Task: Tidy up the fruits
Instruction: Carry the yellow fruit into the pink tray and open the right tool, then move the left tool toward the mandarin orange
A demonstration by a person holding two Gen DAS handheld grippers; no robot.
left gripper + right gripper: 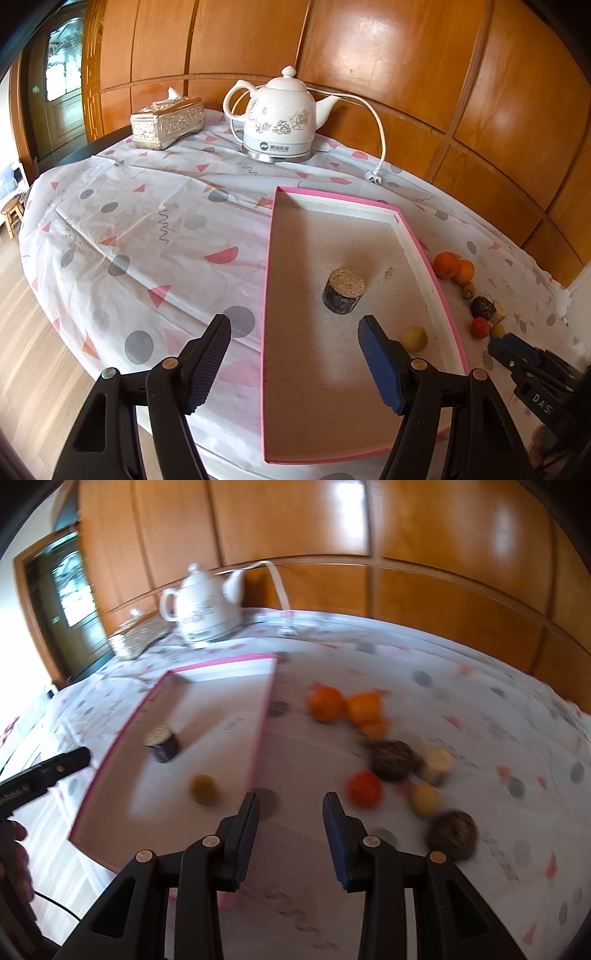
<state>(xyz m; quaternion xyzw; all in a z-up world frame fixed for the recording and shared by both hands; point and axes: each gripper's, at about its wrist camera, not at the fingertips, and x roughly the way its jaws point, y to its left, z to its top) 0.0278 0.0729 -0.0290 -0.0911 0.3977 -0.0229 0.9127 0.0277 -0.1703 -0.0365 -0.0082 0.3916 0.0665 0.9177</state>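
Note:
A pink-rimmed shallow box (424,254) (258,738) lies on the table. Inside it are a dark cylinder piece (343,291) (162,744) and a small yellow fruit (414,338) (202,788). Right of the box lie two oranges (452,267) (343,705), a red fruit (479,327) (365,789), a yellow fruit (424,798), two dark round fruits (393,760) (451,834) and a pale cylinder piece (437,764). My left gripper (293,332) is open and empty above the box's near end. My right gripper (291,812) is open and empty just right of the box, near the red fruit; that view is blurred.
A white electric kettle (277,122) with its cord (380,147) and a tissue box (168,122) stand at the back of the table. Wooden wall panels rise behind. The table edge drops to the floor on the left, where a stool (11,214) stands.

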